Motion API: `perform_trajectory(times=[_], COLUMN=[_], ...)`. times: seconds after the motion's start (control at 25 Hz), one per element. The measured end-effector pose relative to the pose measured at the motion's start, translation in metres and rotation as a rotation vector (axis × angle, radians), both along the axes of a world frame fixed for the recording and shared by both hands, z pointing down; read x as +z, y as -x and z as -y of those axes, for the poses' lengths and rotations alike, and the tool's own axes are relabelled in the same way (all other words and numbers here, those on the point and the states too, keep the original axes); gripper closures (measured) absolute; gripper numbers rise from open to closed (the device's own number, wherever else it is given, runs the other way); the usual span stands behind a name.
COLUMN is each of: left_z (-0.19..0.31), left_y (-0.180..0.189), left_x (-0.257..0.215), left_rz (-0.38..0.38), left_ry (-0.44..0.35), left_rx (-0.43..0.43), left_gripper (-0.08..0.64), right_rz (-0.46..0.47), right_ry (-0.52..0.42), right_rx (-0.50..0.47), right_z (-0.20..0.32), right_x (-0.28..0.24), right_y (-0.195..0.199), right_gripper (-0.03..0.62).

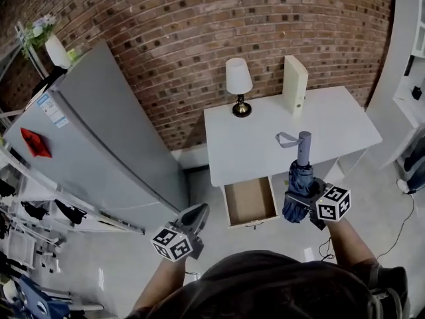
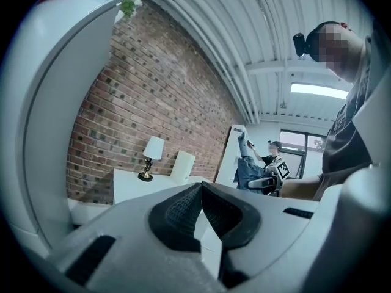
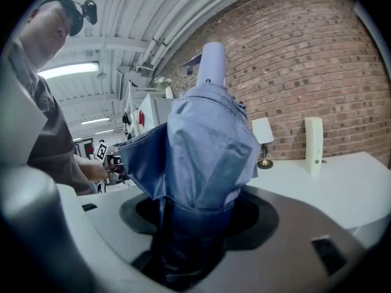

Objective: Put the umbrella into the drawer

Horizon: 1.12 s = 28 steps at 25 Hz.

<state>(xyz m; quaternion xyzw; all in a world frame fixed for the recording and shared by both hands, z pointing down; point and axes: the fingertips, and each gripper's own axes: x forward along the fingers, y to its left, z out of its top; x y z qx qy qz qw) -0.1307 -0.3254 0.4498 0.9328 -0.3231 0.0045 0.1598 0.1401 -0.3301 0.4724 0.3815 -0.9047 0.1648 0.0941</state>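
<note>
Closest in is the person's head (image 1: 285, 284), and just beyond it sit the two tools. The left tool (image 1: 197, 212) (image 2: 200, 185) has its jaws together on nothing. The right tool (image 1: 300, 201) (image 3: 198, 224) is clamped round the folded umbrella (image 1: 299, 181) (image 3: 208, 145), gripping the blue cloth bundle low down. The grey handle (image 1: 304, 143) and its strap (image 1: 287, 138) point away from that tool, toward the desk (image 1: 265, 145).

I judge the umbrella light. Its cloth is soft, slick and squashy, with a stiff shaft inside, so the present hold on the bundled middle, where the shaft backs the cloth, looks sound. The hard handle would be the other firm place to grip. Loose folds hang beside the jaws and could snag.

The drawer (image 1: 250, 201) stands open and bare, just left of the right tool and ahead of the left one, between the two. Its front edge and sides are what the umbrella's ends might catch, so it probably has to go in lengthwise.

Beyond the right tool, a lamp (image 1: 239, 85) and an upright white box (image 1: 295, 85) stand at the back of the desk, clear of the drawer. A fridge (image 1: 99, 145) rises left of the left tool, and a brick wall (image 1: 199, 32) closes the back.
</note>
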Motion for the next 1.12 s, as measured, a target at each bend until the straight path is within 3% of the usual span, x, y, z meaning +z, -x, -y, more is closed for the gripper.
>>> perform_trajectory(times=[0.16,0.32,0.76,1.12], left_z=[0.008,0.012,0.009,0.032], left_y=[0.033,0.057,0.072,0.082], left_x=[0.007,0.015,0.059,0.111], left_rz=[0.039,0.014,-0.002,0.003], left_ry=[-0.02,-0.01,0.051,0.116], left_rx=[0.037,-0.019,-0.129,-0.132], left_gripper=[0.56,0.56,0.56,0.56], right_rz=[-0.048,-0.144,-0.384,-0.542], right_ry=[0.038,0.077,0.21,0.35], right_rx=[-0.006,-0.078,-0.253,-0.284], right_z=[-0.006,-0.001,0.03,0.05], right_x=[0.018,0.038,0.138,0.245], right_y=[0.039,0.066,0.092,0.101], right_gripper=[0.333,0.333,0.333,0.333])
